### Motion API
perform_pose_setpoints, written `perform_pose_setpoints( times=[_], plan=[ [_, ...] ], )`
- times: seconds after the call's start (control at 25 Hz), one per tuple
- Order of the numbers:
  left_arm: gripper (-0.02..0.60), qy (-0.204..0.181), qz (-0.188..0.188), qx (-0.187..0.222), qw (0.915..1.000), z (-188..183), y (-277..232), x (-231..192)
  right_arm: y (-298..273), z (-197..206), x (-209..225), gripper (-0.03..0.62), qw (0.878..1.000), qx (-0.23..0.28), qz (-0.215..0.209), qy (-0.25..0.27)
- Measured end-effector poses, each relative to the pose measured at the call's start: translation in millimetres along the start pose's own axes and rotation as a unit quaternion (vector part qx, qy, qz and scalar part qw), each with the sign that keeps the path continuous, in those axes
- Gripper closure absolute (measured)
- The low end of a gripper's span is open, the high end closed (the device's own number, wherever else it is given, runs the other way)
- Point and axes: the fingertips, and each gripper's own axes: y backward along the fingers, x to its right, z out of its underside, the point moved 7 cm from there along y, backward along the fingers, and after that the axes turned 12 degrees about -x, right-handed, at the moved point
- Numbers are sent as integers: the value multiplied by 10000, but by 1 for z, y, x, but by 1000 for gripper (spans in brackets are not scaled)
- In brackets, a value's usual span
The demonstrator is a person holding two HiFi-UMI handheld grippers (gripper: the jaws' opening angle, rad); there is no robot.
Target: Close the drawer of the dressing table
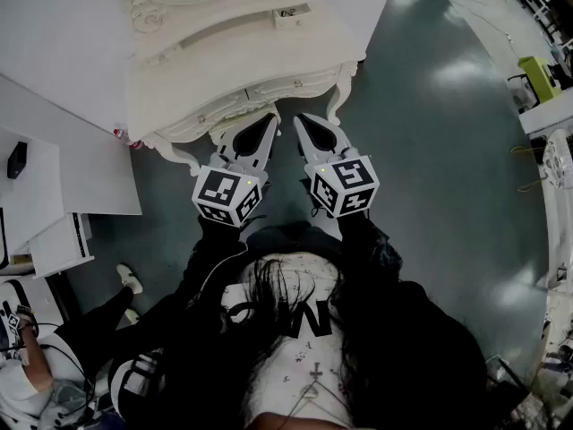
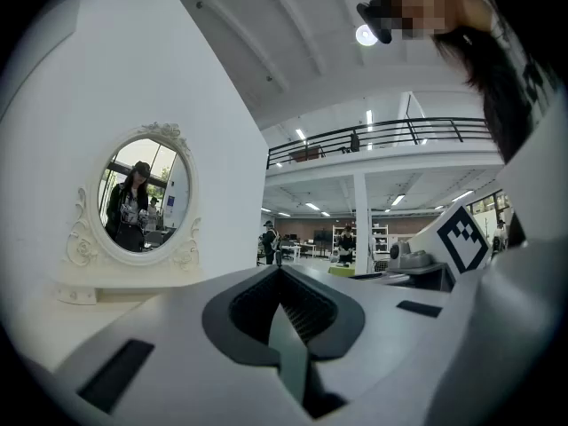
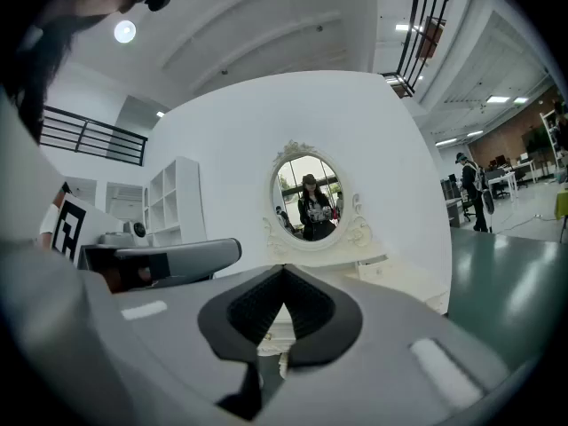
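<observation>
The white dressing table (image 1: 224,56) stands against a white panel, with its oval mirror (image 2: 142,193) (image 3: 308,198) at the back. Its drawer front (image 1: 269,89) looks about level with the table's curved front edge. My left gripper (image 1: 271,116) (image 2: 280,270) is shut and empty, its tips just before the drawer front. Right beside it, my right gripper (image 1: 300,117) (image 3: 284,269) is also shut and empty, pointing at the same front. In the right gripper view a strip of the drawer front (image 3: 266,335) shows through the gap behind the jaws.
A white shelf unit (image 1: 45,204) stands to the left of the table. Another person's shoe (image 1: 130,279) and leg are at the lower left. The dark green floor (image 1: 430,150) stretches to the right, with a green chair (image 1: 537,74) far off.
</observation>
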Motion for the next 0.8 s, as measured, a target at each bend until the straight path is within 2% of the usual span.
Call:
perform_pose_setpoints(
  times=[0.8],
  plan=[
    [581, 32, -65, -94, 9999, 6, -26, 15, 5, 9, 32, 585, 9997, -58, -102, -232]
  ],
)
